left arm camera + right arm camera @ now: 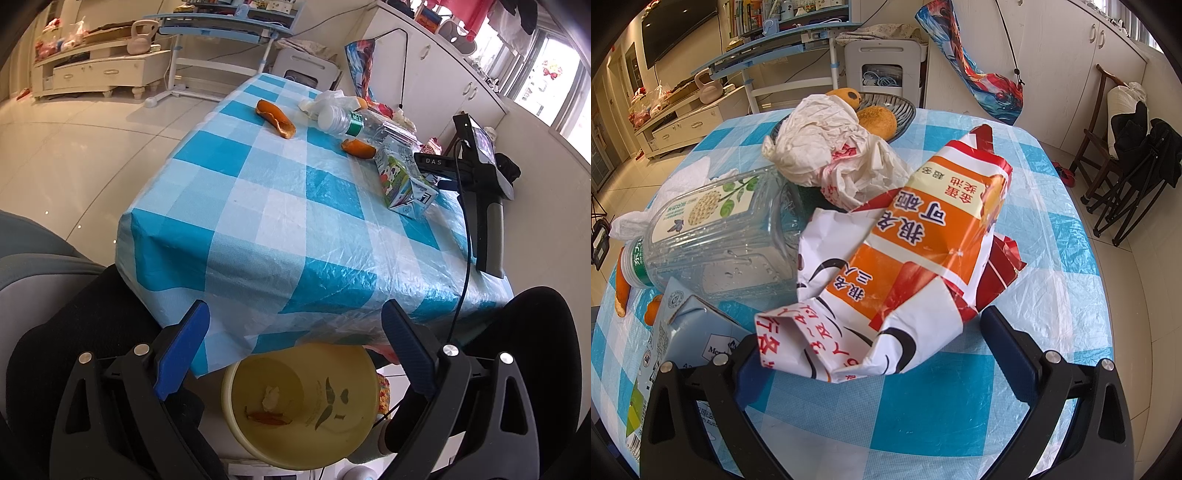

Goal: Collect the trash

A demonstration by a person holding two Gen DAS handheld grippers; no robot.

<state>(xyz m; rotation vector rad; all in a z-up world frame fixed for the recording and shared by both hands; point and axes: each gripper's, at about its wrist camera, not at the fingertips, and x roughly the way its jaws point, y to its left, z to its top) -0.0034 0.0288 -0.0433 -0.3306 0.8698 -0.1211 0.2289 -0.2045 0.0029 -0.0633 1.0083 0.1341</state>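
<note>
Checked tablecloth (295, 206) (blue, white) covers the table; tiled floor (92, 147) around.

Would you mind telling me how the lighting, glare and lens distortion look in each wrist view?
Left wrist view: strong fisheye bending with dark corners; the window at upper right is blown out; the plastic tablecloth shows soft sheen, and the yellow bin below the table edge stays shaded. Right wrist view: the same curvature; sunlight glints on the tablecloth's wrinkles at right; the snack wrapper is sharp.
</note>
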